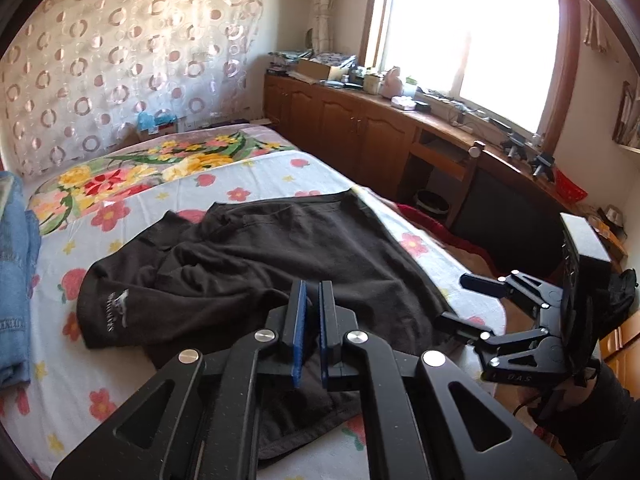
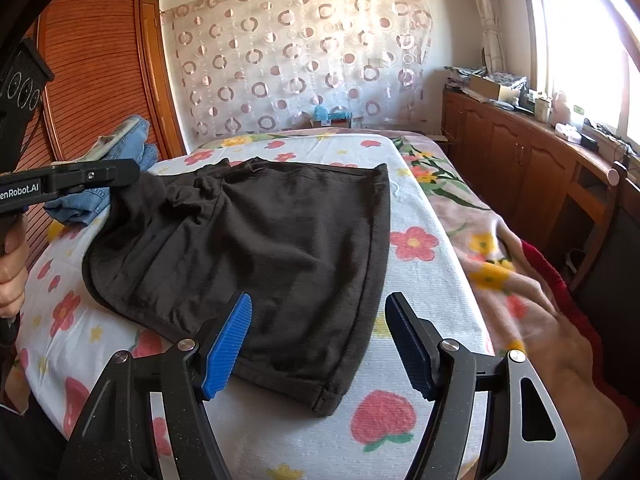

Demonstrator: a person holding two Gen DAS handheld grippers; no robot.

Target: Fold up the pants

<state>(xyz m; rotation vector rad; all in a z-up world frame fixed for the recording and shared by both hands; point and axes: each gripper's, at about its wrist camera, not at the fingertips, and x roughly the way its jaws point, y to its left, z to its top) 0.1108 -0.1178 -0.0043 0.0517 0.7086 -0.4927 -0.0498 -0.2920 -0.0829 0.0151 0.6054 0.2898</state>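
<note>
Dark brown pants (image 1: 256, 256) lie spread on the floral bed sheet (image 1: 248, 184), partly folded over with a bunched lump at the left. My left gripper (image 1: 313, 292) is nearly shut, its blue pads a narrow gap apart above the pants; whether cloth is between them is unclear. In the right wrist view the left gripper (image 2: 132, 178) sits at the raised left edge of the pants (image 2: 280, 248). My right gripper (image 2: 318, 312) is open and empty, just above the near corner of the pants. It also shows in the left wrist view (image 1: 460, 300) at the bed's right edge.
Folded blue jeans (image 2: 120, 152) lie at the bed's left side by a wooden wardrobe (image 2: 96, 60). Wooden cabinets (image 1: 352, 128) with clutter run under the window. A chair (image 2: 600, 216) and a red blanket (image 2: 552, 276) are right of the bed.
</note>
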